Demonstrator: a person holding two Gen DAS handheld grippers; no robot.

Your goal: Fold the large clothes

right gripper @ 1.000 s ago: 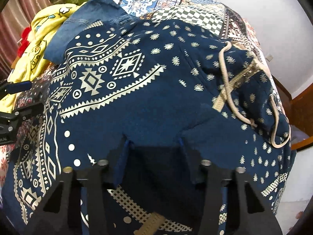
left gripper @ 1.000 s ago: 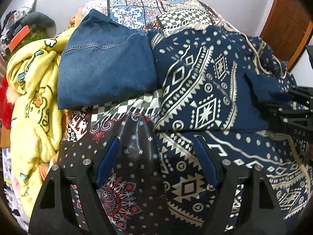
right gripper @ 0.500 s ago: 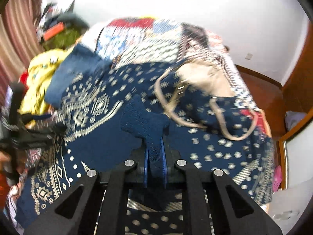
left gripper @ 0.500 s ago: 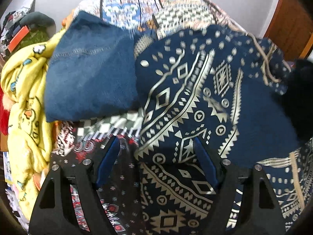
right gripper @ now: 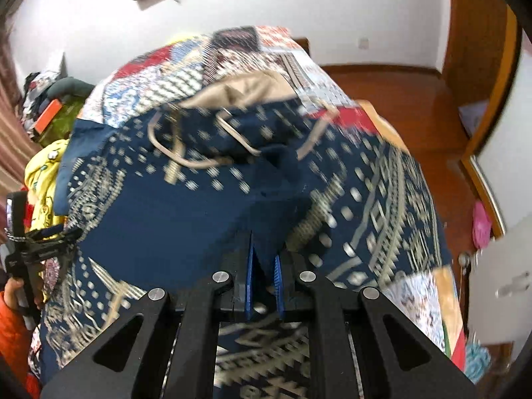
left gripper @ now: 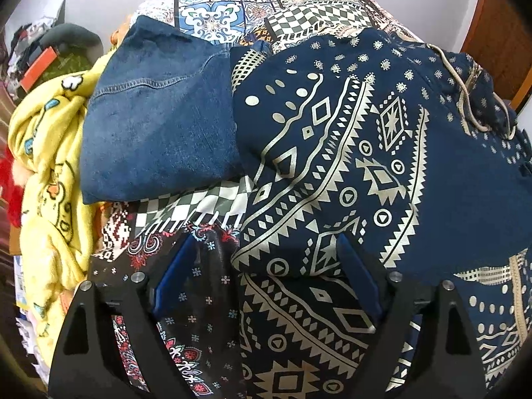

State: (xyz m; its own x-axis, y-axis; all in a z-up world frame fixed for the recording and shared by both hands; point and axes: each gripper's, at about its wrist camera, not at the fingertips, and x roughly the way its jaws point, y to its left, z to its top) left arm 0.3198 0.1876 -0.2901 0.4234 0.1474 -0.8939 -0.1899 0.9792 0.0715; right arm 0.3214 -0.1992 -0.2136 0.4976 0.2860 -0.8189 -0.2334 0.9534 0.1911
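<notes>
A large navy hoodie with cream geometric print and a cream drawstring lies on the patchwork bedspread. My left gripper is open, its blue fingers straddling the hoodie's near folded edge just above the bed. My right gripper is shut on a fold of the navy hoodie and holds it lifted, the fabric blurred by motion. The left gripper shows at the left edge of the right wrist view.
A folded denim garment lies left of the hoodie. A yellow cartoon blanket is heaped at the bed's left side with clutter behind it. A wooden floor and door frame lie to the right.
My right gripper shut on the hoodie fabric and has pulled it up and over, raising the view. The hoodie's fold has shifted across the bed; my left gripper stayed open.
</notes>
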